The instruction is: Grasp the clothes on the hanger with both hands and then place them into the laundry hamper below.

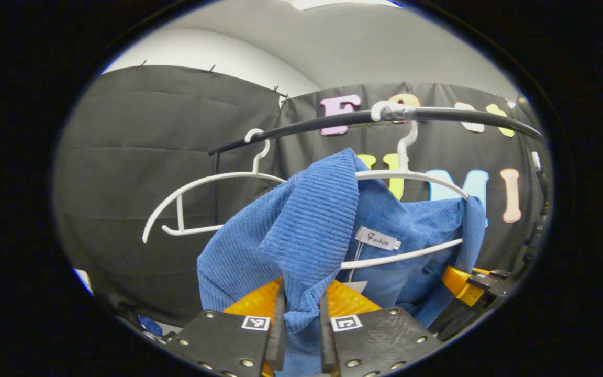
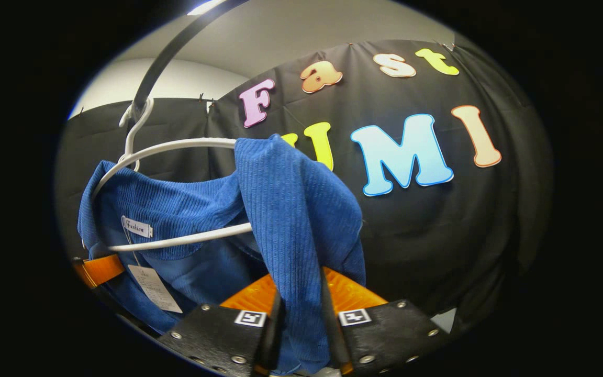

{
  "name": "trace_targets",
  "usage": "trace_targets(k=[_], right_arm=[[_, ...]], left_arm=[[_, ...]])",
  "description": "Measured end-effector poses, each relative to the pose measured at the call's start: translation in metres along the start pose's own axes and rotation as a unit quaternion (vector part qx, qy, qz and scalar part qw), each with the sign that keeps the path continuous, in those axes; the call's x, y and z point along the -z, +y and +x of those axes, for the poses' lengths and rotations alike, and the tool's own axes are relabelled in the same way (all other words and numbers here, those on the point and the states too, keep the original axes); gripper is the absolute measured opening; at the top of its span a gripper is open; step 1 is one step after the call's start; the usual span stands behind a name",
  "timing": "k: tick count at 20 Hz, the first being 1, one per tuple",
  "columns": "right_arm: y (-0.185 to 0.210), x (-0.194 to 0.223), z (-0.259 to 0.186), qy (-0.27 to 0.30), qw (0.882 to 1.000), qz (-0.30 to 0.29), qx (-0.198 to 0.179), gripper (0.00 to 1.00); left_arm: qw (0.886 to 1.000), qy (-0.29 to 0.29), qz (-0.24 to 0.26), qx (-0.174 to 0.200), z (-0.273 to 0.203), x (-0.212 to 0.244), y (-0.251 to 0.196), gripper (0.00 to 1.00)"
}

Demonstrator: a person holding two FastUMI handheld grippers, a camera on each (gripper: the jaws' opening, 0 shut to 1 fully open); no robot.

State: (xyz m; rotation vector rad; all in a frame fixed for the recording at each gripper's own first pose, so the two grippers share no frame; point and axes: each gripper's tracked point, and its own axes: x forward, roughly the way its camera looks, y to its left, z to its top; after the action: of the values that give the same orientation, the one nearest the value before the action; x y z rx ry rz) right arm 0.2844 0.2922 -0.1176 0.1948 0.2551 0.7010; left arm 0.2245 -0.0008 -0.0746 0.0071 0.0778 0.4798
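A blue ribbed garment [image 1: 306,225] hangs on a white hanger [image 1: 411,175] from a dark rail [image 1: 437,114]. In the left gripper view my left gripper [image 1: 300,319] is shut on the garment's near shoulder fold, lifted up off the hanger's end. In the right gripper view the same blue garment [image 2: 280,209] drapes over the white hanger [image 2: 176,149], and my right gripper [image 2: 301,319] is shut on its other shoulder fold. The right gripper [image 1: 464,285] also shows at the lower right of the left gripper view. A white neck label [image 1: 377,238] faces the left camera.
A second, bare white hanger [image 1: 191,199] hangs on the rail to the left of the garment. The rail's black upright [image 1: 215,188] stands behind it. A paper tag [image 2: 154,288] dangles inside the garment. The other gripper [image 2: 97,269] shows at the left edge.
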Motion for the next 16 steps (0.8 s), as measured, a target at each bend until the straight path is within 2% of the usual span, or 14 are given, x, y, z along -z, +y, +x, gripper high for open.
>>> trace_targets(k=[1, 3, 5, 6, 8, 16], right_arm=[[-0.004, -0.002, -0.001, -0.002, 1.000, 0.010, 0.004, 0.18], [-0.001, -0.005, -0.005, -0.007, 1.000, 0.026, -0.005, 0.04], [0.001, -0.003, -0.007, -0.002, 1.000, 0.027, -0.015, 0.00], [0.001, -0.004, -0.007, -0.003, 1.000, 0.023, -0.018, 0.00], [0.003, -0.004, -0.006, -0.002, 1.000, 0.013, -0.024, 0.00], [0.008, -0.013, -0.016, -0.021, 0.999, -0.012, -0.031, 0.00]], left_arm=[[1.000, 0.000, -0.007, 0.014, -0.002, 0.001, -0.003, 0.26], [0.999, -0.004, -0.016, 0.028, -0.002, 0.001, -0.001, 0.26], [0.999, -0.004, -0.009, 0.033, -0.005, 0.000, -0.002, 0.25], [1.000, -0.007, -0.007, 0.006, -0.008, 0.000, 0.010, 0.18], [0.999, 0.000, -0.030, 0.023, -0.005, 0.002, -0.001, 0.02], [0.995, 0.000, -0.064, 0.071, -0.031, -0.012, 0.001, 0.03]])
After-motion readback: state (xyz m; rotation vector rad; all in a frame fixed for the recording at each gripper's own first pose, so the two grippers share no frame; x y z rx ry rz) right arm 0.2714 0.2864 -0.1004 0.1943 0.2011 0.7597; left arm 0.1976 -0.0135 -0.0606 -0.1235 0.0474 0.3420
